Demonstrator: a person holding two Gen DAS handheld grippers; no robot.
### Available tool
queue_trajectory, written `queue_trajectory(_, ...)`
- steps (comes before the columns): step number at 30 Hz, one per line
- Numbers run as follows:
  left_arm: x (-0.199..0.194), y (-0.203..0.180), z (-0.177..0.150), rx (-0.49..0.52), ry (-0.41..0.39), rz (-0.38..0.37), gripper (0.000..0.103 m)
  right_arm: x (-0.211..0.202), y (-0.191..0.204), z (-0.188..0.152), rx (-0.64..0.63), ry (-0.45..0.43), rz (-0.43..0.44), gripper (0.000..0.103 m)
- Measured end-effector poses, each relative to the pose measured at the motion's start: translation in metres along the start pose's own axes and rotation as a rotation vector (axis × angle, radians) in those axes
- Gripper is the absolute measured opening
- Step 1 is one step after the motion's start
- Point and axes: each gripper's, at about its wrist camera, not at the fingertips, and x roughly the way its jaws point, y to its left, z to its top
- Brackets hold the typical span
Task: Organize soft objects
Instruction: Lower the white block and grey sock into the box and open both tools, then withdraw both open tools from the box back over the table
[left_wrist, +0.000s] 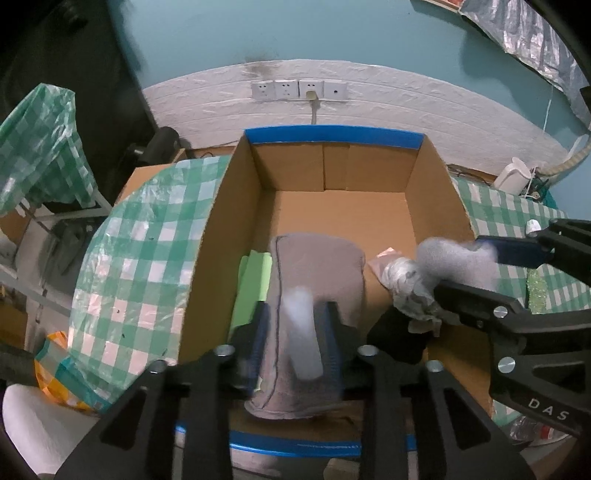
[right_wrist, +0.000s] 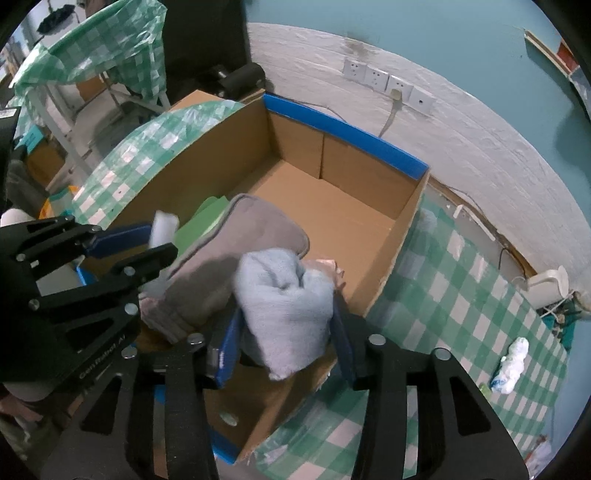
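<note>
two parted hand-held grippers (left_wrist: 295, 332) (right_wrist: 286, 332), white roll (left_wrist: 303, 332) and blue towel (right_wrist: 286, 306) between, above cardboard box (left_wrist: 236, 192) with grey cloth (left_wrist: 317, 266).

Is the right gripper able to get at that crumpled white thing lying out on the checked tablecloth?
Probably not yet: the right gripper has a light blue towel between its jaws over the box. The white wad itself lies unobstructed.
</note>
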Motion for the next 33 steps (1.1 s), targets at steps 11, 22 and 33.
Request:
queue_trajectory(11,-0.006,0.001,0.003,-0.011,-0.024,0.007,0.053,-0.011,-0.029,-0.006,0.068,-0.022,-0.038,0.062)
queue_trajectory(22,-0.010,-0.021,0.004,0.034,-0.051,-0.023,0.054,-0.019,-0.058,-0.027,0.124,-0.019,-0.065,0.065)
queue_trajectory(33,-0.024,-0.053,0.003,0.110,-0.109,-0.043,0.060,-0.032,-0.096,-0.055,0.207,-0.032,-0.092,0.065)
